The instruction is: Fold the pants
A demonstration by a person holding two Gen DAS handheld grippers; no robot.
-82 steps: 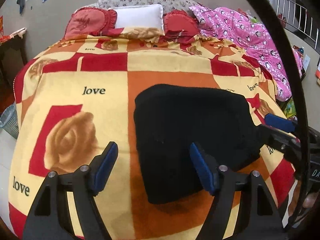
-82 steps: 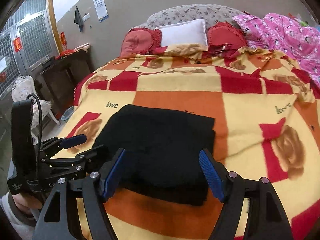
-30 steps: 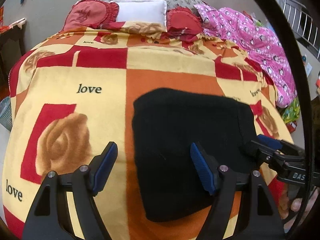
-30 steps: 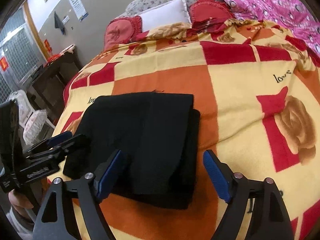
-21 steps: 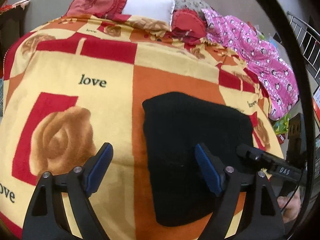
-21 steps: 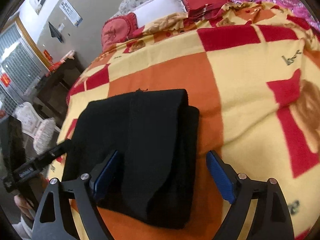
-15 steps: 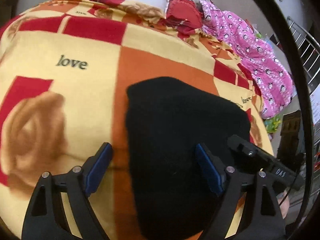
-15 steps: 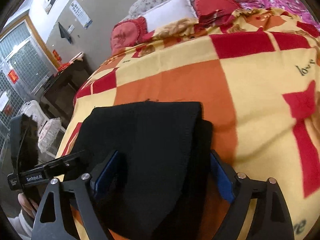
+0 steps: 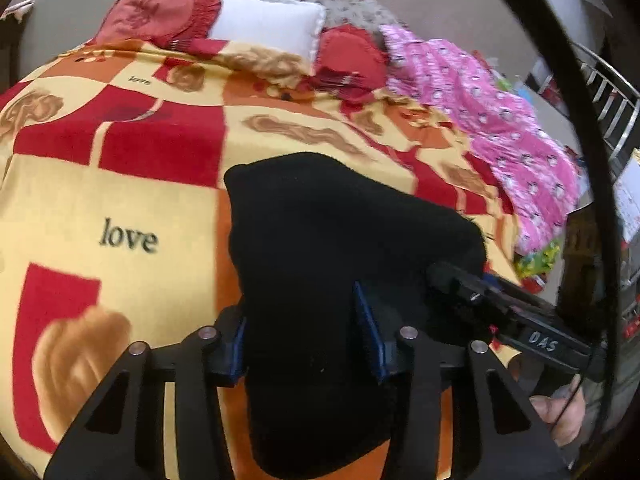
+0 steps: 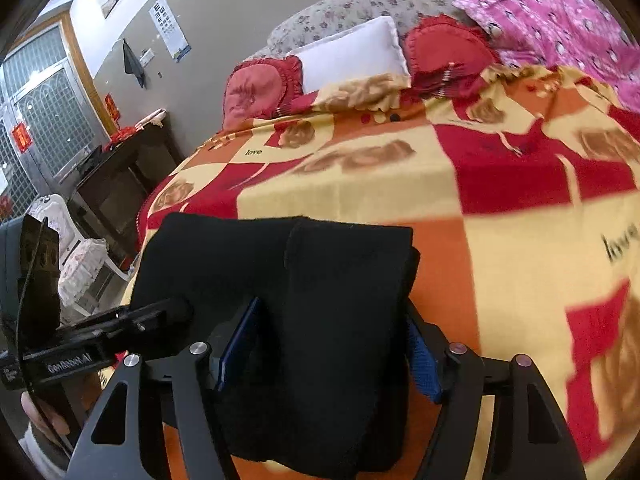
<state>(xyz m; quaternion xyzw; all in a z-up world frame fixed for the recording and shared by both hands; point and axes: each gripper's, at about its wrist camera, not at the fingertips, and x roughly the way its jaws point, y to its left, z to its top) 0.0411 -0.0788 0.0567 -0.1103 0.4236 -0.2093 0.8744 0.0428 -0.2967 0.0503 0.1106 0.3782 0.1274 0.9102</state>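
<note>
The black folded pants point(image 9: 340, 240) lie on the patterned blanket point(image 9: 120, 184). In the left wrist view my left gripper point(image 9: 304, 336) is closing on the pants' near left part. Dark fabric fills the gap and bulges between its blue pads point(image 9: 370, 336). In the right wrist view my right gripper point(image 10: 334, 346) straddles the thicker right fold of the pants point(image 10: 344, 264). Its jaws are closing with the fabric between them, and I see no squeeze on the fold. Each gripper shows at the edge of the other's view: the right gripper point(image 9: 500, 304) and the left gripper point(image 10: 120, 332).
Red cushions point(image 9: 160, 12) and a white pillow point(image 9: 264, 24) sit at the bed's head, with a pink quilt point(image 9: 500, 120) on the right side. A dark side table point(image 10: 120, 168) and a white chair point(image 10: 76, 256) stand left of the bed. A hand point(image 9: 560, 416) holds the right gripper.
Both grippers moved forward over the pants' near edge. The left jaws narrowed sharply onto the fabric, and the right jaws narrowed a little around the fold.
</note>
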